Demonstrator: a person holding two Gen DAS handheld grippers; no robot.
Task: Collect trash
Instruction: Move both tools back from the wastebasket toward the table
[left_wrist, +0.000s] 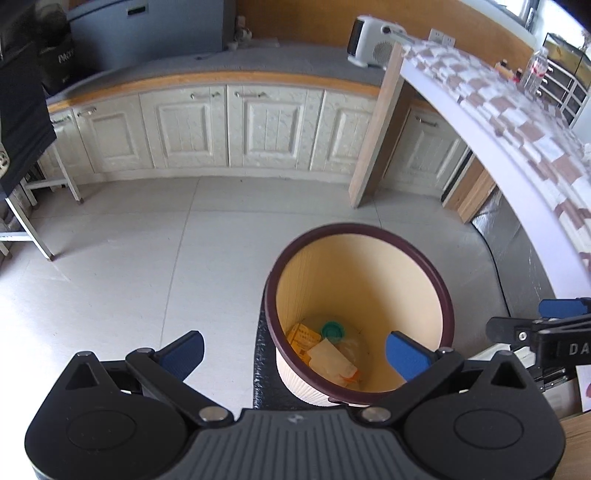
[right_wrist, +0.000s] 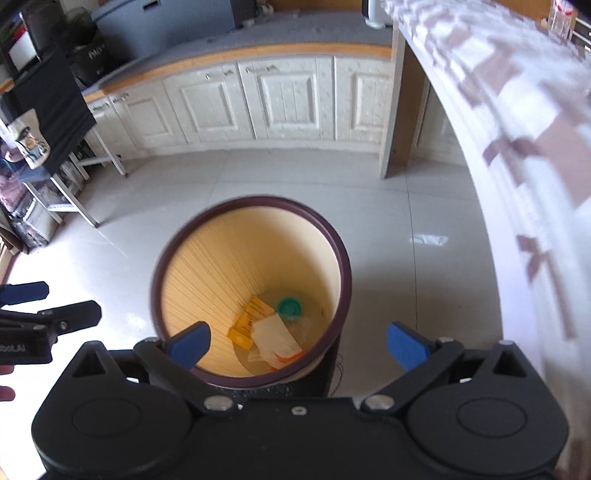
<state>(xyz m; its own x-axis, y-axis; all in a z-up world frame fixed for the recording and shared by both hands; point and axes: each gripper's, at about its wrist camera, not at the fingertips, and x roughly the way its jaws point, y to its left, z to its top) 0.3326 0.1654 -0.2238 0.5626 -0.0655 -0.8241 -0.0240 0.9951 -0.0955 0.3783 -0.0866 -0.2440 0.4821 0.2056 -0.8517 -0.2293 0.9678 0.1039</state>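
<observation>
I see the trash bin (right_wrist: 251, 288) upright on the pale tiled floor (left_wrist: 129, 258), its mouth open upward, a ribbed cream cylinder with a dark maroon rim. At its bottom lie a yellow packet (right_wrist: 251, 317), a green cap (right_wrist: 290, 307) and a crumpled white wrapper (right_wrist: 275, 341). My right gripper (right_wrist: 295, 345) and left gripper (left_wrist: 295, 350) hang above it, jaws wide apart, empty. A checkered table (left_wrist: 498, 122) crowds the right; cream cabinets (left_wrist: 236, 129) stand beyond.

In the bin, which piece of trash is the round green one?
The green bottle cap at the bottom of the trash bin; the yellow packet and white wrapper beside it are flat and rectangular.
</observation>
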